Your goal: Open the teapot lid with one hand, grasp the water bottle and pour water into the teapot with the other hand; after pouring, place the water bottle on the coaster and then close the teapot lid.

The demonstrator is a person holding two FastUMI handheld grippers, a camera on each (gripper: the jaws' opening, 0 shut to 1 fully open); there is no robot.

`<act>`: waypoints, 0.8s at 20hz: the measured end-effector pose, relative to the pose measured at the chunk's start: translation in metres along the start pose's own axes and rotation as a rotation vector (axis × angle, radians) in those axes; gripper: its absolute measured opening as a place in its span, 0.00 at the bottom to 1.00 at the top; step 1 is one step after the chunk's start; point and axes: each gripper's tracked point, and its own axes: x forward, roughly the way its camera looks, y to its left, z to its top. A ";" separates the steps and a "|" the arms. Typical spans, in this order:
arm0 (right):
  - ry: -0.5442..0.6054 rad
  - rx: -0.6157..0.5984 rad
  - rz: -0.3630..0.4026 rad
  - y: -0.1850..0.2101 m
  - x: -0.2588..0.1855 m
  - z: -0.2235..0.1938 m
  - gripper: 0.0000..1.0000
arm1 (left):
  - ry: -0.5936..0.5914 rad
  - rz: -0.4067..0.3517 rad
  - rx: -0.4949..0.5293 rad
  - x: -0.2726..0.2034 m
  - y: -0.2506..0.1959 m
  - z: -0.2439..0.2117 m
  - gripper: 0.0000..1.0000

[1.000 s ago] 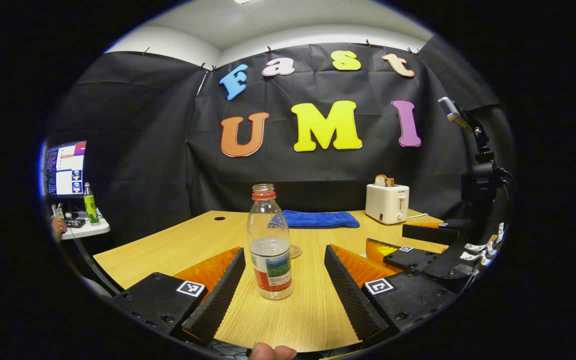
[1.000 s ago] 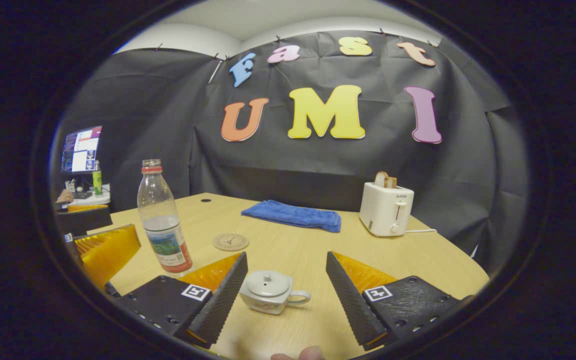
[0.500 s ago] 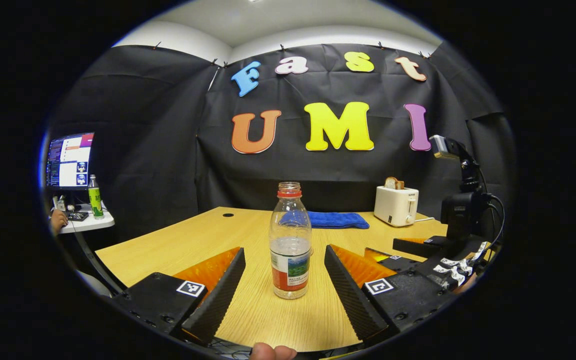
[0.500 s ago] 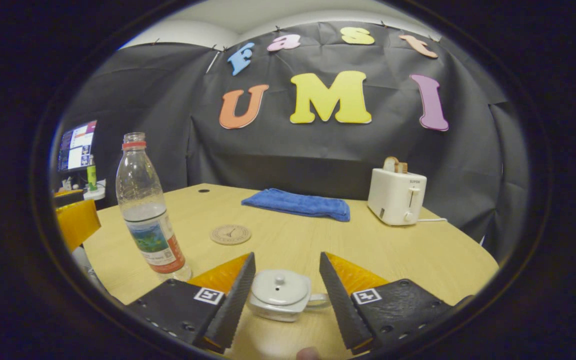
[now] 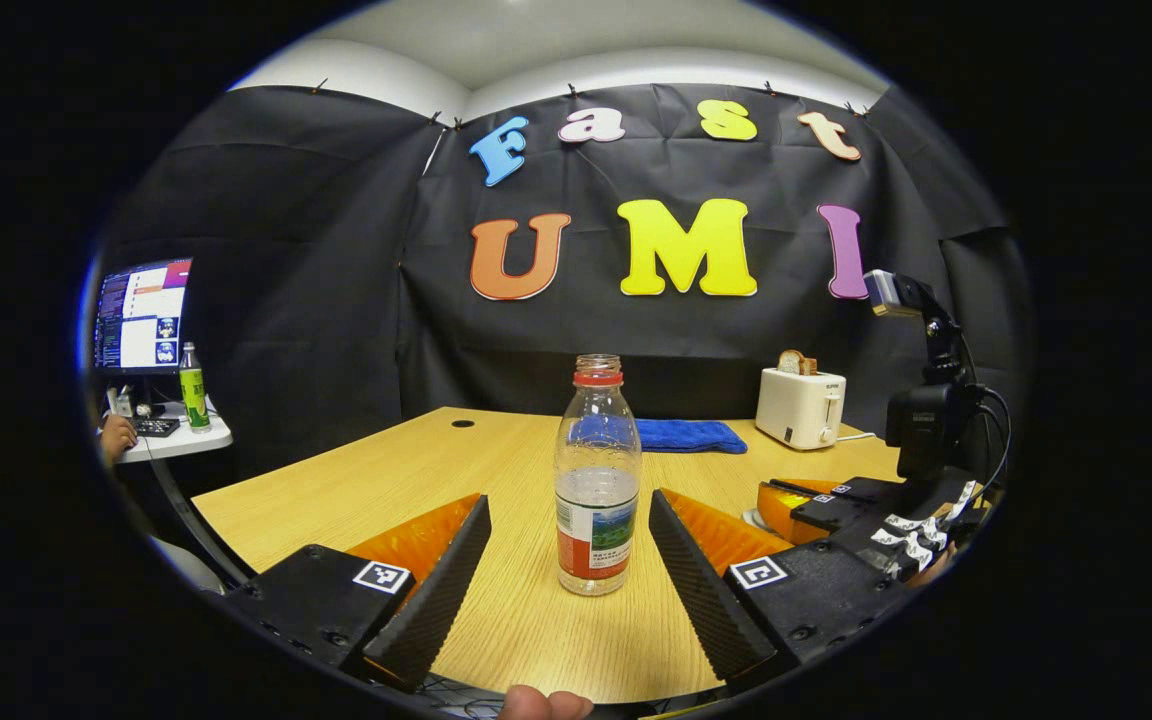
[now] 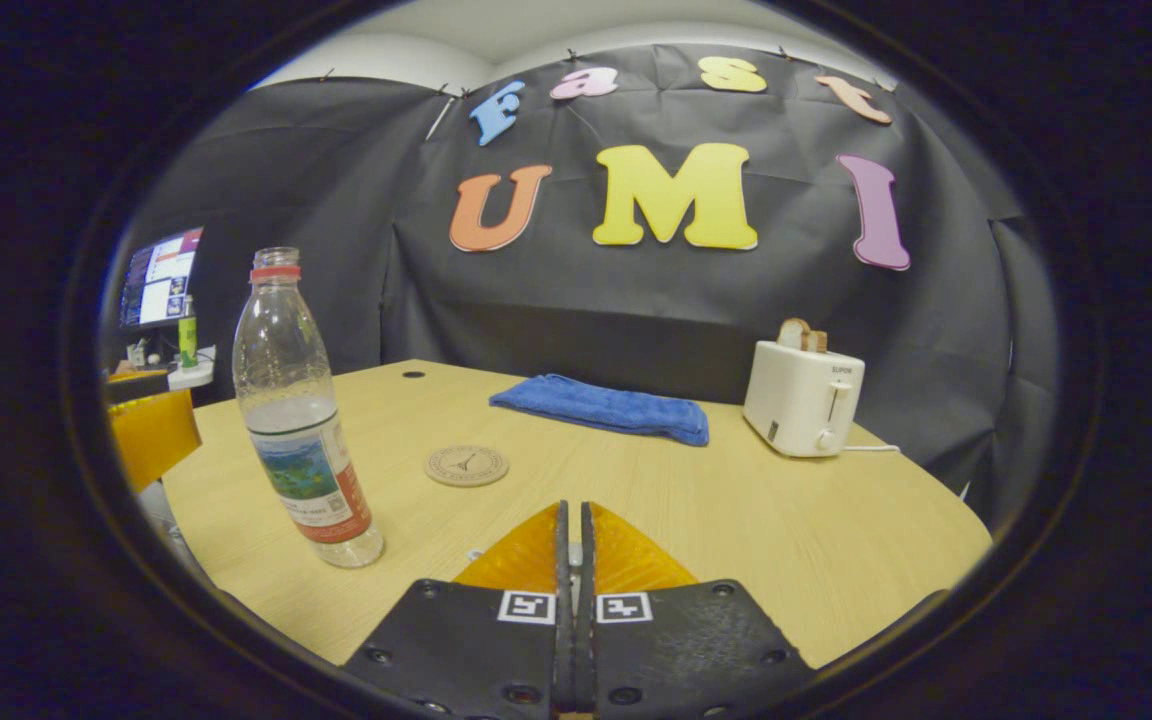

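Note:
A clear, uncapped water bottle [image 5: 596, 500] with a red neck ring, partly filled, stands upright on the table between the spread fingers of my left gripper [image 5: 568, 498], which is open and not touching it. The bottle [image 6: 301, 420] also stands at the left of the right gripper view, with the round coaster [image 6: 466, 465] behind it. My right gripper [image 6: 573, 505] is closed to a thin slit, low over the table. The teapot sits hidden under its fingers, and a white sliver of the lid [image 6: 573, 548] shows in the slit. In the left gripper view, the right gripper [image 5: 816, 505] is at the right.
A folded blue towel [image 6: 601, 408] lies at the back of the wooden table [image 6: 736, 520]. A white toaster [image 6: 803, 395] holding bread stands at the back right. A monitor [image 5: 141, 315] and a green bottle [image 5: 194, 385] are on a side stand far left.
My right gripper came down over the white teapot and closed from wide open to a slit around its lid. My left gripper shifted slightly, staying open around the bottle.

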 end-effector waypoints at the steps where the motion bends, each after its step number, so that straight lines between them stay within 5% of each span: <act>1: -0.005 -0.019 -0.003 -0.001 0.000 0.001 0.02 | 0.004 -0.002 0.001 0.001 0.001 -0.001 1.00; 10: -0.067 0.026 0.062 0.000 -0.014 0.029 0.00 | 0.080 -0.088 -0.059 0.017 -0.014 -0.024 1.00; 16: -0.113 0.011 0.041 -0.023 -0.044 0.047 0.00 | 0.136 -0.095 -0.028 0.044 -0.015 -0.049 1.00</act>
